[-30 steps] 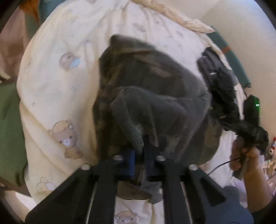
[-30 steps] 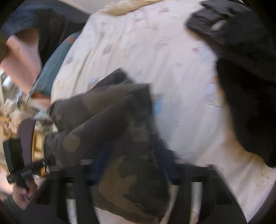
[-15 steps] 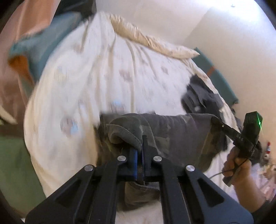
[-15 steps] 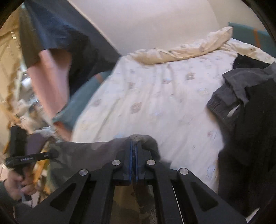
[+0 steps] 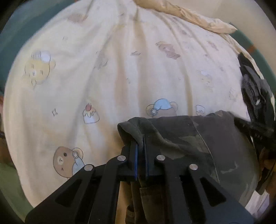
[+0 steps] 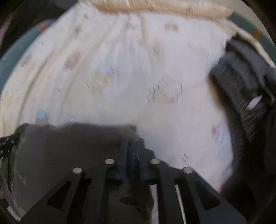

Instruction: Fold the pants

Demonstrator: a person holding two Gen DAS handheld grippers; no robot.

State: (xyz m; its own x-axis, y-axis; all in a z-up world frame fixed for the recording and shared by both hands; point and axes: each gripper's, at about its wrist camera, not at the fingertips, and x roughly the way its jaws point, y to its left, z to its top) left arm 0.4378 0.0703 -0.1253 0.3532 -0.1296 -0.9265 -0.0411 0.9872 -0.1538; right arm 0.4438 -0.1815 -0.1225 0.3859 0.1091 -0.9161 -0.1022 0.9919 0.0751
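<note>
The camouflage pants (image 5: 198, 137) hang stretched between my two grippers, low over the cream bear-print sheet (image 5: 120, 69). My left gripper (image 5: 140, 143) pinches the left end of their top edge, and the cloth folds over its fingertips. Its jaws are opening, with fabric still between the pads. In the blurred right wrist view my right gripper (image 6: 132, 146) holds the right end of the pants (image 6: 69, 146). Its jaws are opening too, with cloth between them. The right gripper (image 5: 258, 134) also shows at the left wrist view's right edge.
A heap of dark clothes (image 5: 255, 93) lies on the bed's right side, also seen as dark clothes (image 6: 245, 89). A crumpled beige cover (image 5: 189, 15) lines the far edge of the bed. A hand (image 5: 265, 158) holds the right gripper.
Both grippers carried the pants forward over the bed and lower. The bunched cloth is now drawn out flat between them. Both views tilted down toward the sheet.
</note>
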